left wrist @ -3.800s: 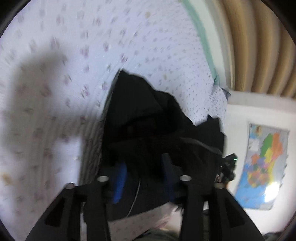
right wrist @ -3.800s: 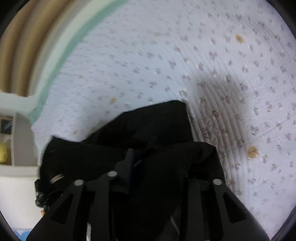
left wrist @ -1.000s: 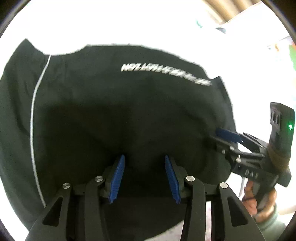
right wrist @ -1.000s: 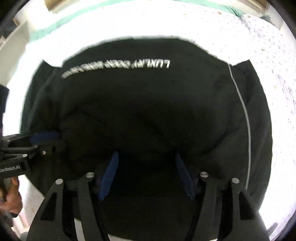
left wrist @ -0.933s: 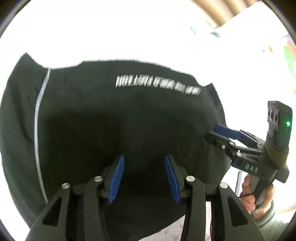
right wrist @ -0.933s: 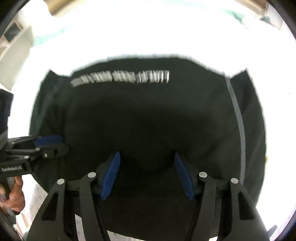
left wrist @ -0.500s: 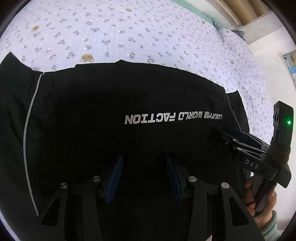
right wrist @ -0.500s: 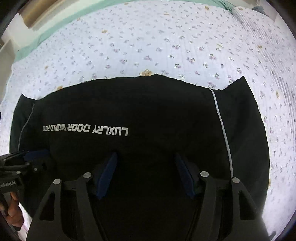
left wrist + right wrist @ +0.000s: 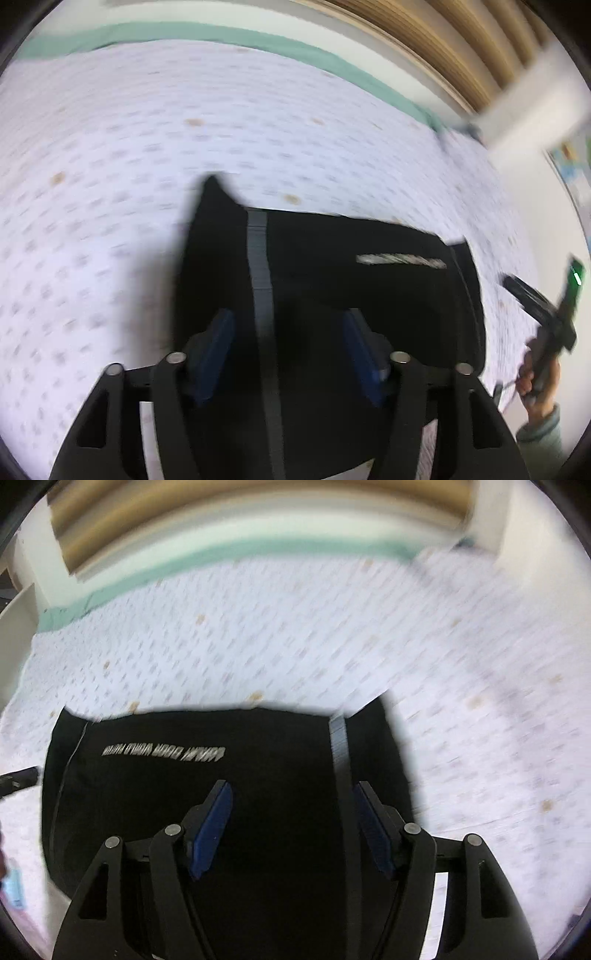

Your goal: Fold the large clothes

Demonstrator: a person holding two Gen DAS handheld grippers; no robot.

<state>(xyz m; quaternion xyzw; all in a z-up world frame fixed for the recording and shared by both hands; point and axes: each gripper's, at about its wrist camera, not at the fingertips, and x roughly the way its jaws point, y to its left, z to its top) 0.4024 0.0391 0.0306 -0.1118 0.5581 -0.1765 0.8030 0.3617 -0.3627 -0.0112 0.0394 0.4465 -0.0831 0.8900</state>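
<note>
Black garment lies spread flat on the bed, dark fabric with a line of pale lettering across it and a thin light stripe running down near each side seam; both views motion-blurred, text unreadable. It sits at the near part of the floral bedspread, one corner poking up at the far left edge in the left wrist view, far hem roughly straight.

Left gripper jaws have just been opening, blue pads now well apart above the cloth, nothing pinched between them. Right gripper same, jaws just been opening, stand wide, fabric seen below the gap but pads not pressing it. In the left view the right gripper shows off the garment's right edge, held in a hand with a grey-green sleeve.

Plenty of bare bedspread beyond and to both sides of the garment. Green band edges the far side of the bed, ribbed tan headboard behind it, white wall and a colourful poster at right
</note>
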